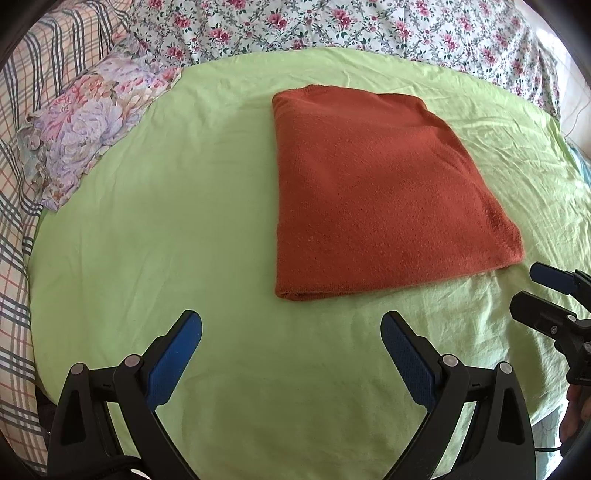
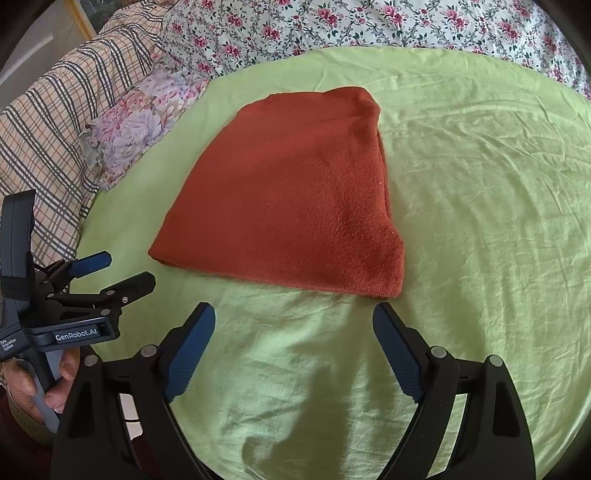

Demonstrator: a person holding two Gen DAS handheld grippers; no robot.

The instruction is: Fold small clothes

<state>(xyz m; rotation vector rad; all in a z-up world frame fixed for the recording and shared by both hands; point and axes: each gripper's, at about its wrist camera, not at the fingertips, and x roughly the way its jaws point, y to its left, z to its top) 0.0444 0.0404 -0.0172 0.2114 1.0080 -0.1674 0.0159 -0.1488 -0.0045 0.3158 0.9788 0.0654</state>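
A rust-orange knitted garment (image 1: 380, 192), folded into a flat rectangle, lies near the middle of the pale green bed sheet (image 1: 184, 229), its near edge just beyond the two grippers. The left gripper (image 1: 291, 354) hovers over bare sheet to the near left of the garment with its blue-padded jaws wide apart and nothing between them. The right gripper (image 2: 293, 347) hangs off the garment's near right corner, jaws likewise spread and empty (each tool also shows at the edge of the other's view, jaws parted there too).

The fabric looks soft, thick and light, a fuzzy knit that should drape limply once lifted and grip the pads well rather than slip. The stacked layers show along the near edge and the right side, so a pinch taken too shallow would probably peel off only the top layer. If another fold is wanted, the two near corners look like the best hold, one per gripper, biting through all layers.

Beyond the sheet lie a pastel floral pillow (image 1: 92, 122) at the far left, a plaid blanket (image 2: 55, 122) and a rose-print quilt (image 1: 332, 26).
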